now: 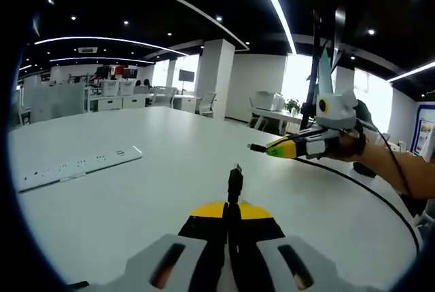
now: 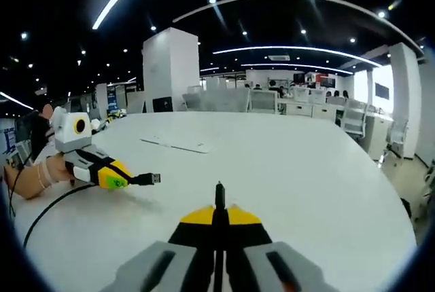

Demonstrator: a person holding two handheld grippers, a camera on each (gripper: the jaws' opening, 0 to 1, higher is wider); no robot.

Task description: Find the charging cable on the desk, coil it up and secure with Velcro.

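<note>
Charging cable [image 1: 367, 190], black: in the left gripper view it runs over the white desk [image 1: 156, 190] from 3 o'clock, curving along the desk's edge toward 4 o'clock; one plug end [image 1: 235, 178] stands up at centre, pinched between the closed jaws of the left gripper [image 1: 234, 205], yellow-tipped, rising from 6 o'clock. The other plug end [image 1: 256, 147] juts out of the right gripper [image 1: 275, 148], seen at 2 o'clock with a person's hand [image 1: 350, 144] behind it. In the right gripper view, the right gripper [image 2: 219, 212] is at 6 o'clock, jaws shut on a short black plug tip [image 2: 219, 193] at centre; the left gripper [image 2: 126, 181] lies at 9 o'clock, clamped on a USB-style plug [image 2: 151, 178] pointing toward 3 o'clock, with cable [image 2: 51, 214] trailing off toward 8 o'clock across the desk [image 2: 285, 183]. White power strip [image 1: 75, 166]: flat on the desk at 9 o'clock in the left gripper view, well apart from the cable; in the right gripper view it lies near 11 o'clock [image 2: 178, 144]. Surroundings: open office, white pillar [image 1: 216, 78], ceiling light strips, desks and chairs far behind.
</note>
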